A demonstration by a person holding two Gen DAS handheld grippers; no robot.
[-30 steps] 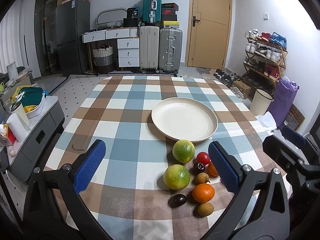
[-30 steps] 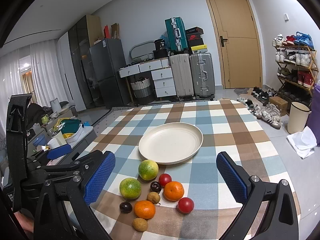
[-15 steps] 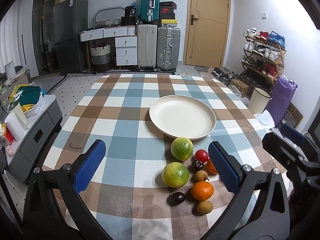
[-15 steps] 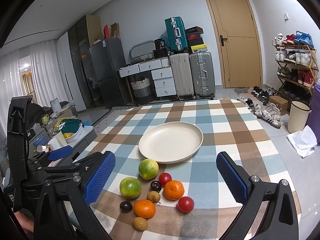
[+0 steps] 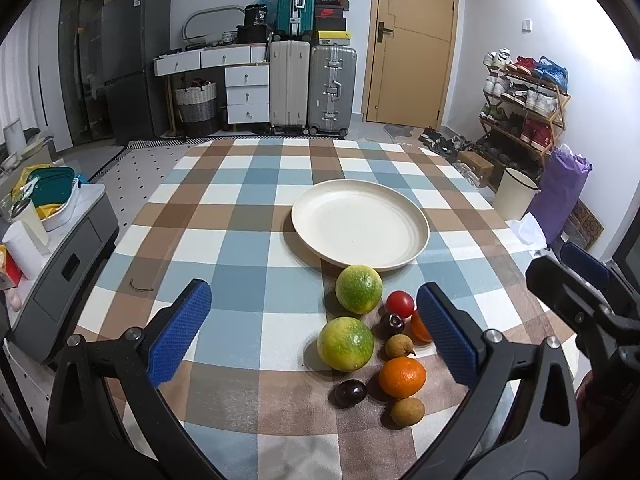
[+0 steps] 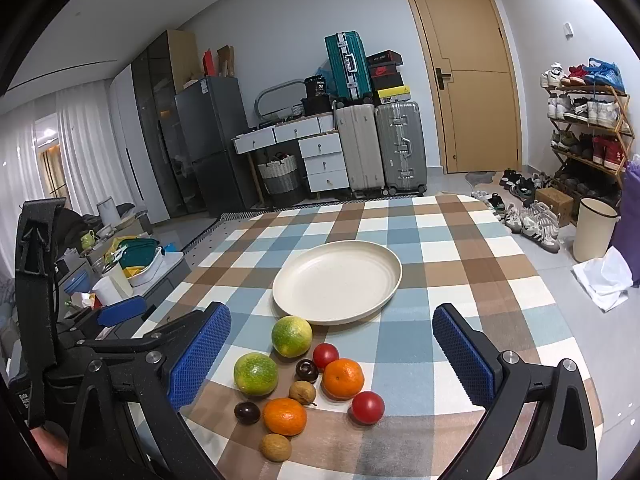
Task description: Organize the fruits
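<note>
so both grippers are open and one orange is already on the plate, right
Not quite. Both the left gripper and right gripper are open, but the plate holds nothing; the right wrist view shows both oranges on the table.

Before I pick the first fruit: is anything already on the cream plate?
Nothing lies on the cream plate; its whole inner surface shows bare in both views. The nearest fruit, a green citrus, sits on the tablecloth just before its rim. What is beneath the plate is hidden.
</note>
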